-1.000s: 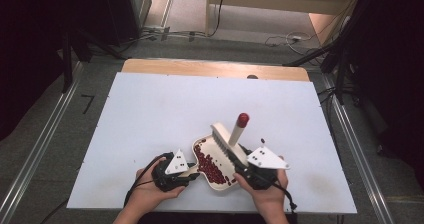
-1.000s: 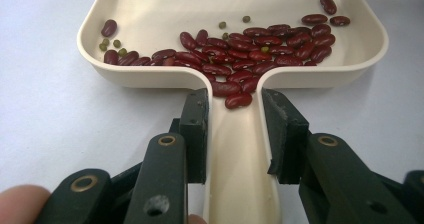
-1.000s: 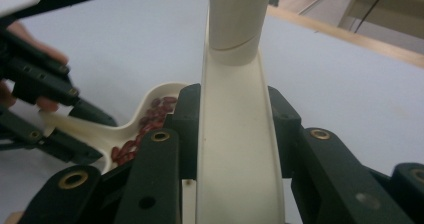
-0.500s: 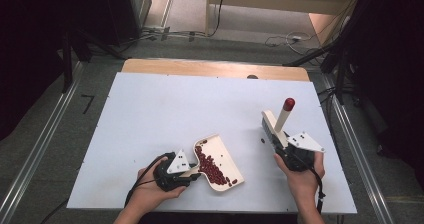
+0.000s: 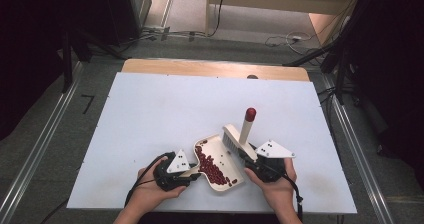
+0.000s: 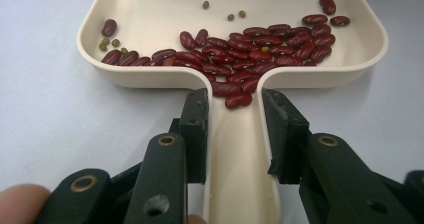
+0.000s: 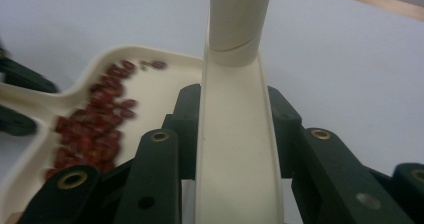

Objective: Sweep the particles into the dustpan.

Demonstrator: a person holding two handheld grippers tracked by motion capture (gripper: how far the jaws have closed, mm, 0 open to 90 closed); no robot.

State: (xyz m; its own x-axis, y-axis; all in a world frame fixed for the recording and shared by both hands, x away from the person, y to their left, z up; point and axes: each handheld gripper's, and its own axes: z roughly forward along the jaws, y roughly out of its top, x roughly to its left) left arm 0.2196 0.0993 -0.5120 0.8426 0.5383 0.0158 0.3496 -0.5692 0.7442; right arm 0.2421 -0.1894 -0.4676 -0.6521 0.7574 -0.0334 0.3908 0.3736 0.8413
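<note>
Overhead, the dustpan (image 5: 220, 160) lies near the table's (image 5: 150, 109) near edge, holding red beans (image 5: 210, 166). The left gripper (image 5: 192, 171) clamps its handle; the right gripper (image 5: 246, 160) grips a brush (image 5: 239, 136) at the pan's right rim.

Left gripper view: jaws pinch the pan handle (image 6: 235, 154); red and a few green beans (image 6: 112, 43) lie against the rear wall.

Right gripper view: jaws press on the brush handle (image 7: 235, 124); the pan (image 7: 145, 89) sits left.

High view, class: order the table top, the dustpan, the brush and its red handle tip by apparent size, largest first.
1. table top
2. dustpan
3. brush, slightly smaller than the dustpan, though tilted, so unsure
4. red handle tip
</note>
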